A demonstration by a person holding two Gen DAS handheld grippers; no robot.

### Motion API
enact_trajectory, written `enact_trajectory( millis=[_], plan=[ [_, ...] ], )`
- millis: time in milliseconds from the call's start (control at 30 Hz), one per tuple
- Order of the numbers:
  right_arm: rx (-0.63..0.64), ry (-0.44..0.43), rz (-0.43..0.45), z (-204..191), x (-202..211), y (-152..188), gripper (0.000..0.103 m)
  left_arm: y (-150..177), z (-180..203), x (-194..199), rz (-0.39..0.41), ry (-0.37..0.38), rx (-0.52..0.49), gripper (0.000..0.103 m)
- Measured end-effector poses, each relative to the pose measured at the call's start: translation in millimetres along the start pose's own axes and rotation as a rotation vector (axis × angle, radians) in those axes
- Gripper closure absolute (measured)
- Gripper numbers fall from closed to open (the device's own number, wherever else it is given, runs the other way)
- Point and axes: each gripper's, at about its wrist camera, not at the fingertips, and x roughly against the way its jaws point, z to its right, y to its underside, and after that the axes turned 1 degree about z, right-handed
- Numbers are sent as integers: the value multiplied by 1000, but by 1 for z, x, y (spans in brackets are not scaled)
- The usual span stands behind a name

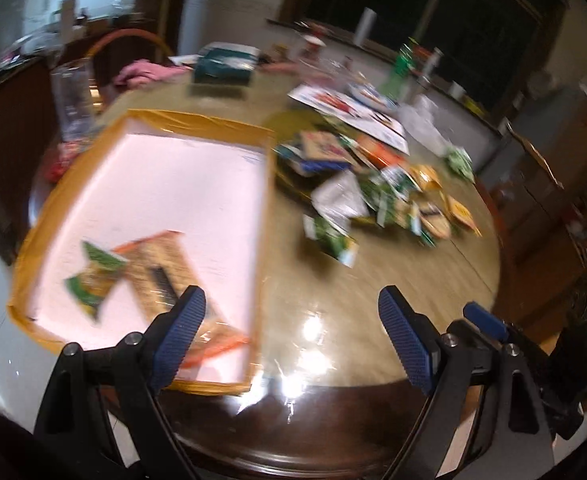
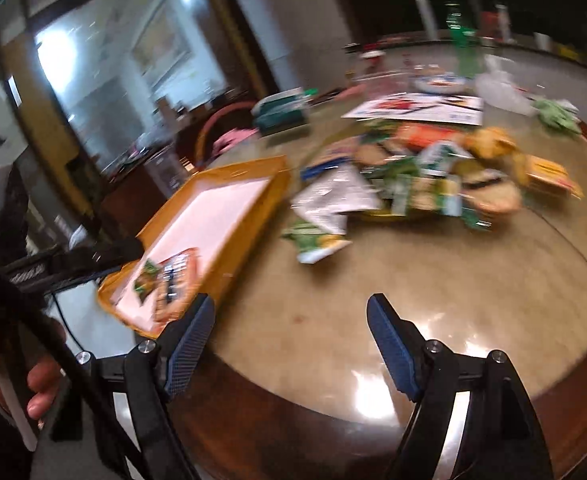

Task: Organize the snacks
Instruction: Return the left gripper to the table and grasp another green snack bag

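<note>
A shallow box with orange rim (image 1: 197,122) and white floor lies on the round table (image 1: 313,280); it also shows in the right wrist view (image 2: 249,168). Inside it lie a green snack packet (image 1: 93,276) and an orange-edged cracker pack (image 1: 161,268), also visible in the right wrist view (image 2: 173,276). A pile of snack packets (image 1: 373,188) sits mid-table, seen too in the right wrist view (image 2: 413,184). My left gripper (image 1: 289,308) is open and empty above the box's near right corner. My right gripper (image 2: 291,316) is open and empty above the table's near edge. Both views are blurred.
At the back of the table stand a teal tissue box (image 1: 223,66), a printed sheet (image 1: 345,110), a green bottle (image 1: 399,68) and a clear plastic bag (image 1: 421,120). A clear container (image 1: 73,100) stands left of the box. A cabinet (image 1: 553,168) is at the right.
</note>
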Motion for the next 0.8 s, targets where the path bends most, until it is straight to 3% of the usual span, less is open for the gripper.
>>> enact_trajectory(
  millis=[233, 500, 667, 800],
  plan=[
    [-99, -2, 6, 41, 21, 9, 24, 4, 36, -20, -47, 3, -46, 15],
    [-148, -4, -7, 70, 17, 9, 24, -9, 64, -59, -100, -25, -85, 16],
    [-155, 0, -10, 79, 12, 9, 24, -28, 67, -102, -162, -72, -83, 34],
    [-138, 12, -18, 82, 10, 8, 24, -41, 59, -131, -207, -119, -64, 40]
  ],
)
